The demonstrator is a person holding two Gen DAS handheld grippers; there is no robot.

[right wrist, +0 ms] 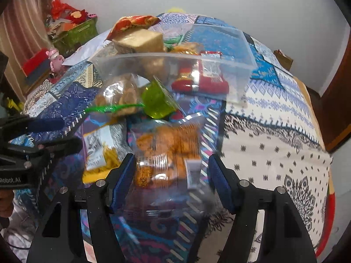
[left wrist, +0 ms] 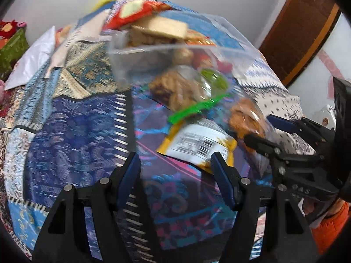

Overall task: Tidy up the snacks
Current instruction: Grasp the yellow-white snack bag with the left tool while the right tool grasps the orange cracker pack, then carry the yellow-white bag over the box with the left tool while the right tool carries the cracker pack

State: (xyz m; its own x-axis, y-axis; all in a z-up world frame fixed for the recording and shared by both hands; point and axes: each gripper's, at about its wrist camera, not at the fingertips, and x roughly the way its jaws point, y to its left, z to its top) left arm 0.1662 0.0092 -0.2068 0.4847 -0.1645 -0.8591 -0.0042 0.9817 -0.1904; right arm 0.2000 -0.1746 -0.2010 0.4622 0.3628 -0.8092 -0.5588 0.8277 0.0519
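On the patchwork bedspread [right wrist: 274, 118], a clear plastic box [right wrist: 237, 70] stood as the landmark, tilted in both views and crammed above its rim: a tan block-shaped pack [right wrist: 140, 40] and a red crinkled packet [right wrist: 133, 23] rode on top, while a red wrapped bar [right wrist: 201, 79] showed through its front wall. Just in front of the box lay a green jelly cup [right wrist: 156, 102], and beside that a clear bag of brown biscuits [left wrist: 175, 87] closed with a green strip [left wrist: 197, 107]. Nearer the cameras than the box sat a yellow pouch with a white barcode label [left wrist: 195, 144] and a glossy transparent bag of orange fried snacks [right wrist: 169, 151]. The right gripper [right wrist: 171, 175] had its fingers spread wide with that orange bag between the blue pads, which did not visibly press it, though blur left contact uncertain. The left gripper [left wrist: 175, 173] also stood released, fingers apart, the yellow pouch just beyond its fingertips and touching neither pad clearly. Behind the box, by the wall, a green carton [right wrist: 74, 35] held red wrapping.
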